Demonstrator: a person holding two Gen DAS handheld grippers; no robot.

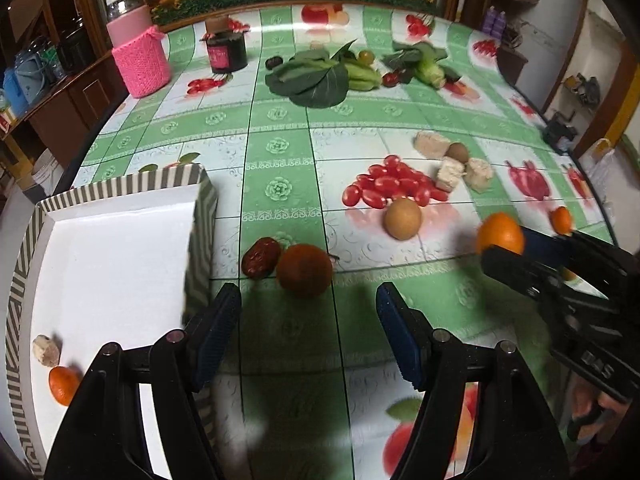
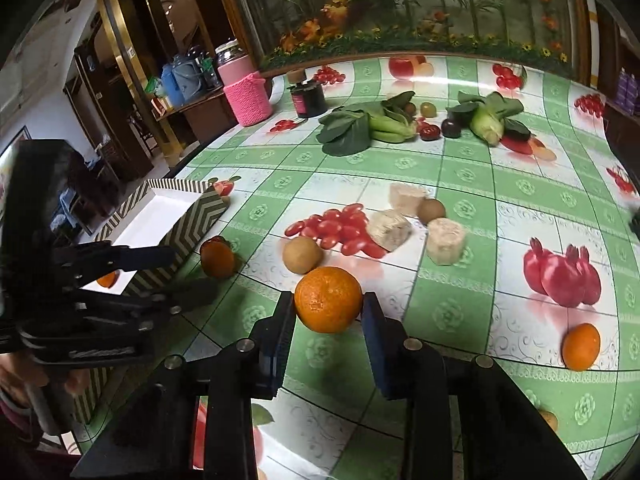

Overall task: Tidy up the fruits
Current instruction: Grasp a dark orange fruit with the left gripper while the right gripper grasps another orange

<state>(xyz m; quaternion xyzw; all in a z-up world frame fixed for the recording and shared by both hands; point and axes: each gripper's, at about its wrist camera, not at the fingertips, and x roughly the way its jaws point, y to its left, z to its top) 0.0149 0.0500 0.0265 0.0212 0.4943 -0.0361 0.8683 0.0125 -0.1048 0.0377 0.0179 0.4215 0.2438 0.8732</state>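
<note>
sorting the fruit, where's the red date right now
In the left wrist view the red date lies on the tablecloth, touching the dark orange fruit, just right of the striped box.

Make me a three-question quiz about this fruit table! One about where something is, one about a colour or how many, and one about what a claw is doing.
1. Where is the striped box?
A. At the table's left edge
B. Behind the greens
C. On the pink jar

2. How many things lie inside the box?
A. None
B. Two
C. Five

3. What is the right claw doing?
A. Standing wide open over bare cloth
B. Gripping an orange
C. Gripping a leaf

Answers:
1. A: in the left wrist view the box sits at the near left, by the table's edge.
2. B: a small orange fruit and a pale chunk lie on its white floor.
3. B: both pads press the sides of the big orange; the left claw is open with nothing between its pads.
</note>
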